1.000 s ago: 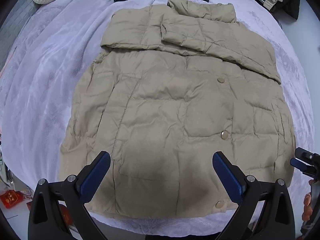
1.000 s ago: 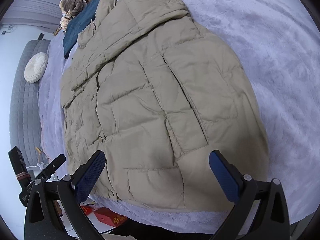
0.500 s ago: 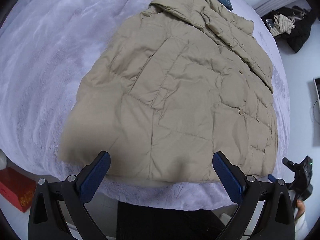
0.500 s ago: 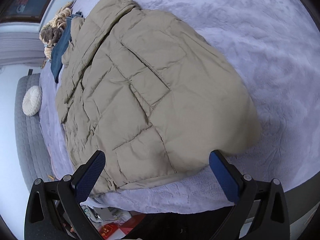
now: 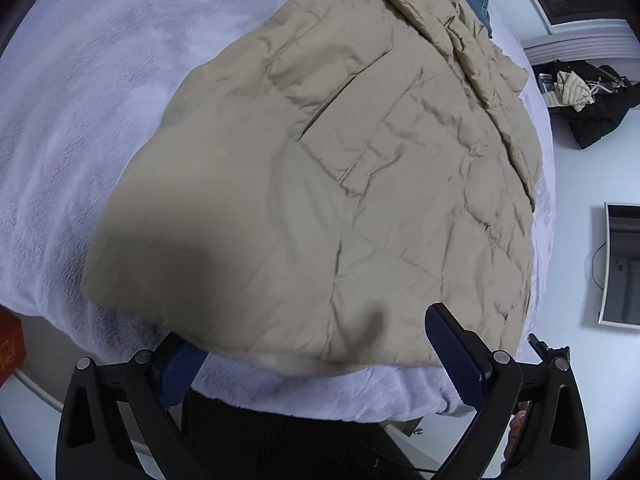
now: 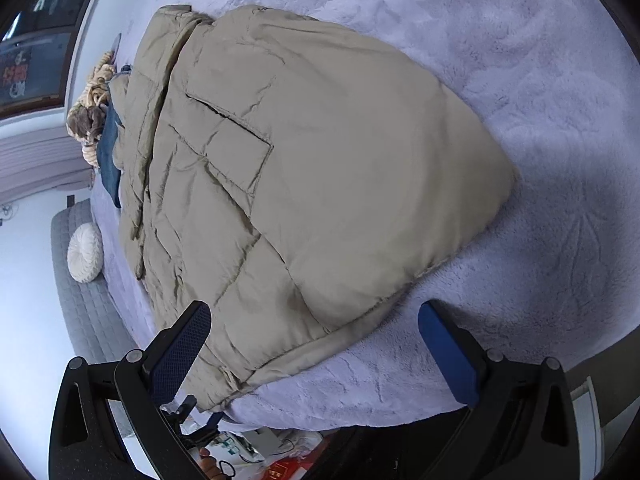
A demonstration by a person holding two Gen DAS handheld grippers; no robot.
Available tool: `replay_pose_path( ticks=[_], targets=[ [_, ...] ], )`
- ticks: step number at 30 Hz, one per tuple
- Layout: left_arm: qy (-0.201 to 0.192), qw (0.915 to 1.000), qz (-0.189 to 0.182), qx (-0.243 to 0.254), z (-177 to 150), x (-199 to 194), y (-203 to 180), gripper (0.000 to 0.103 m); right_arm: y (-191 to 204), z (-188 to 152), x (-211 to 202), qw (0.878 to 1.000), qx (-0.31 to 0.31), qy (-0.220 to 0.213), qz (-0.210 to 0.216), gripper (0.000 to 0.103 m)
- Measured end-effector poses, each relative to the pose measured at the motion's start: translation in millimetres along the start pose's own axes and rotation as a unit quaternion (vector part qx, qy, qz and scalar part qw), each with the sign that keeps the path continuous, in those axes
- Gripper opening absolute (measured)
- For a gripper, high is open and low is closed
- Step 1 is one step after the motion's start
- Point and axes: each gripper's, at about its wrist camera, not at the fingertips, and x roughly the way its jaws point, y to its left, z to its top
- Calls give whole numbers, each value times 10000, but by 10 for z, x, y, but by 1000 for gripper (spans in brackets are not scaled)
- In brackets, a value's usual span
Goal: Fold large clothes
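A beige quilted puffer jacket lies flat on a lilac fleece blanket, sleeves folded in across the chest, hem towards me. It also shows in the right wrist view. My left gripper is open at the jacket's left hem corner; the hem edge covers the tip of the left finger. My right gripper is open at the right hem corner, jaws straddling the hem edge. Neither holds anything.
Folded blue jeans and a knitted brown and cream item lie past the collar. A round white cushion sits on a grey mattress edge. Dark clothes are piled at the far right. A red box is on the floor.
Both grippers have moved apart to the jacket's two hem corners and dropped close to the hem. The jacket itself has not moved. Both stay open.
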Motion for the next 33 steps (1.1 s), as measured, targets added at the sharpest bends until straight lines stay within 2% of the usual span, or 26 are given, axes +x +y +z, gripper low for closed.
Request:
replay_pose_path(
  ticks=[2, 4, 6, 8, 10, 11, 12, 13, 14, 15, 16, 18, 25, 30, 33],
  targets=[
    [-59, 9999, -116, -104, 81, 22, -23, 102, 1, 37, 27, 9998, 92, -54, 180, 103],
    [-76, 9997, -183, -163, 155, 65, -49, 80, 1, 55, 63, 9993, 187, -68, 302, 103],
    [-41, 9997, -163, -159, 201, 98, -50, 45, -22, 64, 98, 9988, 284, -58, 400, 103],
    [-54, 9999, -151, -23, 229, 99, -71, 18, -58, 54, 105, 9979, 416, -74, 488, 102],
    [-154, 9997, -134, 119, 238, 48, -110, 18, -122, 34, 90, 9962, 589, -140, 622, 99],
    [-202, 9995, -140, 187, 238, 15, -134, 16, -149, 24, 82, 9952, 659, -171, 699, 92],
    [-234, 9993, -144, 242, 239, -16, -147, 14, -171, 27, 81, 9942, 726, -190, 764, 77],
    [-268, 9991, -142, 289, 249, -50, -163, 14, -189, 30, 88, 9937, 774, -189, 791, 70],
    [-296, 9989, -141, 330, 258, -86, -173, 14, -210, 32, 95, 9932, 812, -188, 811, 52],
    [-328, 9986, -142, 377, 269, -120, -192, 14, -225, 33, 92, 9931, 821, -203, 808, 25],
    [-373, 9982, -143, 443, 280, -164, -220, 14, -227, 37, 87, 9938, 803, -212, 744, 15],
    [-477, 9971, -123, 581, 304, -263, -282, 14, -172, 35, 42, 9953, 658, -296, 649, 9],
    [-1069, 9892, -175, 984, 496, -749, -629, 14, 371, 95, -259, 9975, -412, -470, 340, 7],
    [-1622, 9789, -102, 1236, 785, -1070, -1044, 14, 980, 310, -552, 9896, -1239, -708, 170, 7],
    [-1977, 9706, -96, 1373, 1017, -1232, -1351, 14, 1429, 486, -706, 9808, -1735, -880, 127, 6]
  ],
)
